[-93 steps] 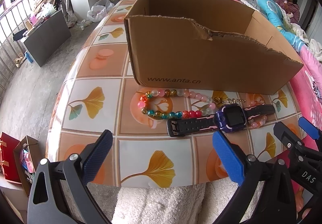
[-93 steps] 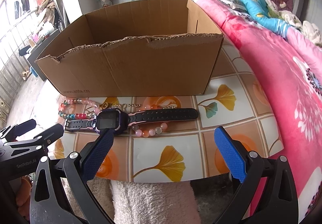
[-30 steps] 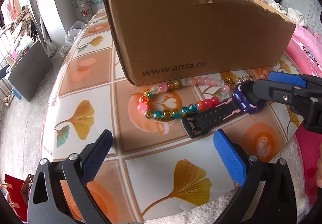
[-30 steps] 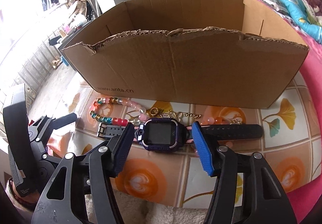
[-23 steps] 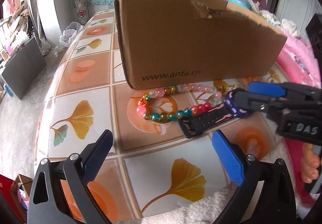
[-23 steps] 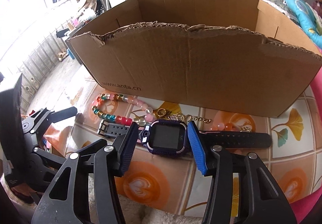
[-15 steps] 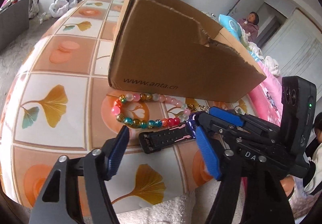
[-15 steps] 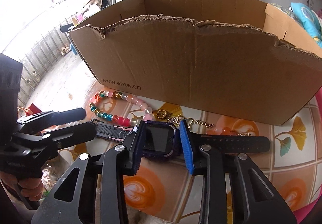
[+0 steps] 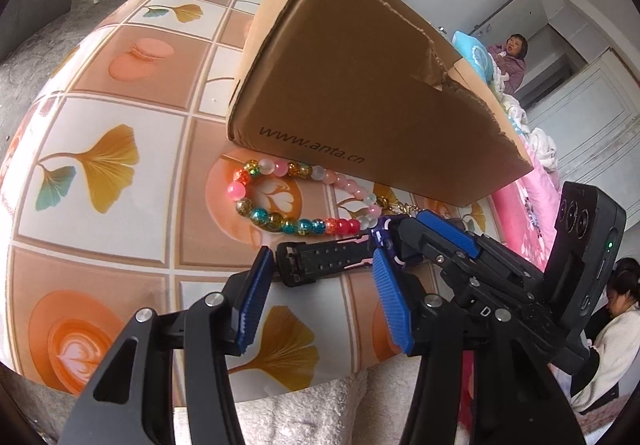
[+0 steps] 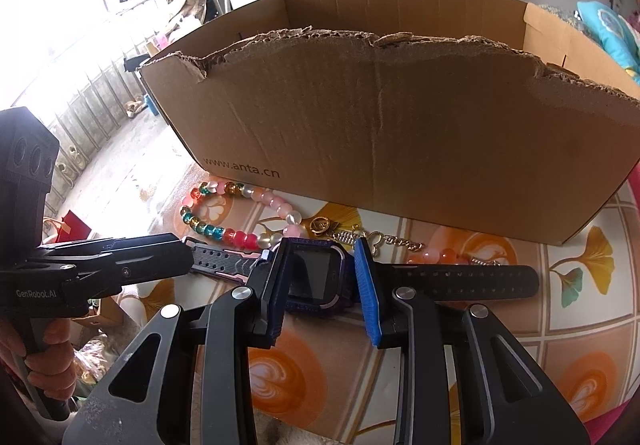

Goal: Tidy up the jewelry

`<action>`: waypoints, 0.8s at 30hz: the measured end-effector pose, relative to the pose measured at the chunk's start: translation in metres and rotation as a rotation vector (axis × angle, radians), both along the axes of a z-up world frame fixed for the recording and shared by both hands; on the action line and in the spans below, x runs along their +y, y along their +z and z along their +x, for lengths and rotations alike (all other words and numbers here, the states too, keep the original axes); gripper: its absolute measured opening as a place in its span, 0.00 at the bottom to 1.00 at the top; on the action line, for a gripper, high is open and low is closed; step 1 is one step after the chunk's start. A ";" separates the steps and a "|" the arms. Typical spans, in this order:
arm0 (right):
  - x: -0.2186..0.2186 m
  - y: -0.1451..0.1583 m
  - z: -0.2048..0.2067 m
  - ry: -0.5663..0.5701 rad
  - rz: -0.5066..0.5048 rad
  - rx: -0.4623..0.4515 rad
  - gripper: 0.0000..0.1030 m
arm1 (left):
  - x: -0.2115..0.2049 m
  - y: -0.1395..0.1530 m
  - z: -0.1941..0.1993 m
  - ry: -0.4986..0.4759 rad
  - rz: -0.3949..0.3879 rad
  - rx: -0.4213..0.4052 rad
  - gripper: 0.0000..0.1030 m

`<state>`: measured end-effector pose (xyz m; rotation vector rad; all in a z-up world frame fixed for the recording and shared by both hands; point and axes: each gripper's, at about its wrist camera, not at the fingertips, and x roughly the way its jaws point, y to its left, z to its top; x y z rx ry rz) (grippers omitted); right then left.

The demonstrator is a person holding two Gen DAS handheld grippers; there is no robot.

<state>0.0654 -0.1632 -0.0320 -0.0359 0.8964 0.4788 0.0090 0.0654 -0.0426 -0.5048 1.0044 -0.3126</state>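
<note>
A purple watch (image 10: 316, 277) with black straps lies on the tiled table (image 9: 100, 165) in front of the cardboard box (image 10: 400, 133). My right gripper (image 10: 322, 247) is shut on the watch body, one pad on each side of the screen. My left gripper (image 9: 322, 257) is closing. The free end of the strap (image 9: 324, 259) lies between its fingertips, and no firm pinch shows. A multicoloured bead bracelet (image 9: 280, 221) lies just behind the strap. A gold chain (image 10: 360, 235) and a pink bead bracelet (image 10: 432, 255) lie behind the watch.
The box (image 9: 360, 97) stands open-topped with a torn front rim, close behind the jewelry. A white towel (image 9: 300, 413) hangs at the table's near edge. A pink blanket (image 9: 536, 197) lies to the right. One person (image 9: 512, 57) sits far back, another (image 9: 616, 325) at the right edge.
The right gripper's pads closed in onto the watch body. The left gripper rolled, came up to the strap end beside the right gripper, and its jaws narrowed from wide open.
</note>
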 end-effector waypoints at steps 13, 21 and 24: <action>-0.003 0.000 -0.005 0.000 0.013 -0.007 0.29 | 0.000 0.005 0.000 0.027 -0.102 -0.055 0.36; -0.004 0.003 -0.010 0.003 0.008 -0.015 0.31 | -0.037 0.021 -0.005 -0.016 0.295 -0.159 0.06; -0.005 0.004 -0.012 0.001 0.004 -0.017 0.31 | -0.055 0.023 -0.011 -0.045 0.432 -0.207 0.05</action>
